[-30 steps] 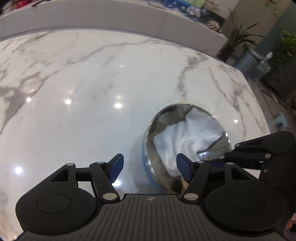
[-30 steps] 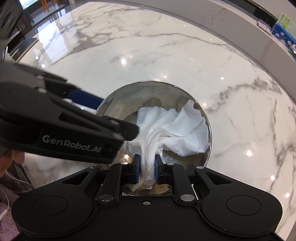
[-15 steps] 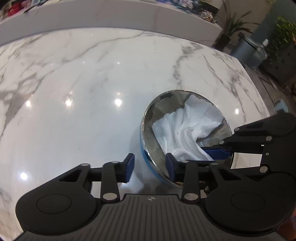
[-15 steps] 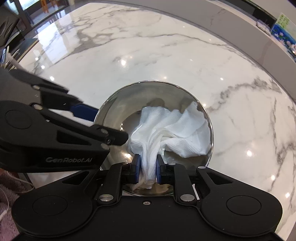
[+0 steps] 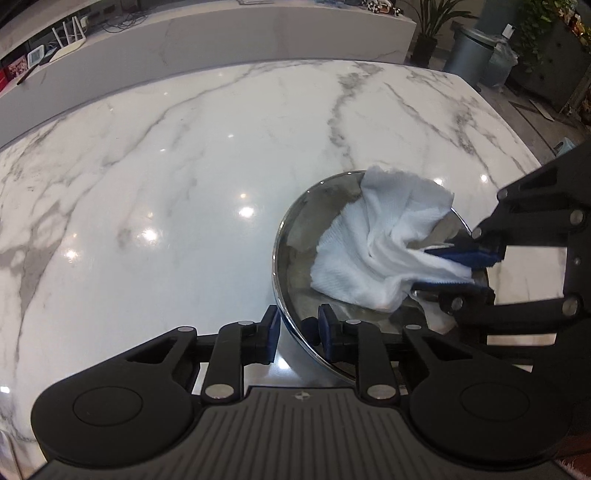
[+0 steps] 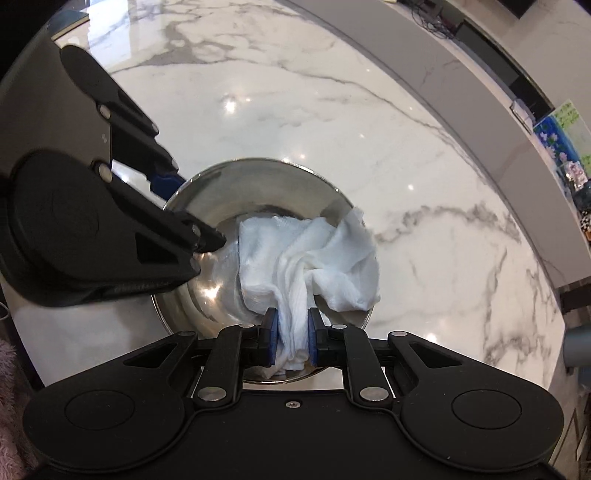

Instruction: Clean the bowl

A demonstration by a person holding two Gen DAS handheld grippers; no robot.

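A shiny steel bowl sits on the white marble table. My left gripper is shut on the bowl's near rim, one pad outside and one inside. It shows in the right wrist view at the bowl's left rim. My right gripper is shut on a crumpled white cloth that lies inside the bowl. In the left wrist view the right gripper comes in from the right, pinching the cloth against the bowl's inside.
A grey raised counter ledge runs along the far side of the table. A grey bin and potted plants stand beyond the table's far right corner. The table edge curves round on the right.
My left gripper has closed from wide open onto the bowl's rim. My right gripper has swept the cloth around inside the bowl, still holding it.
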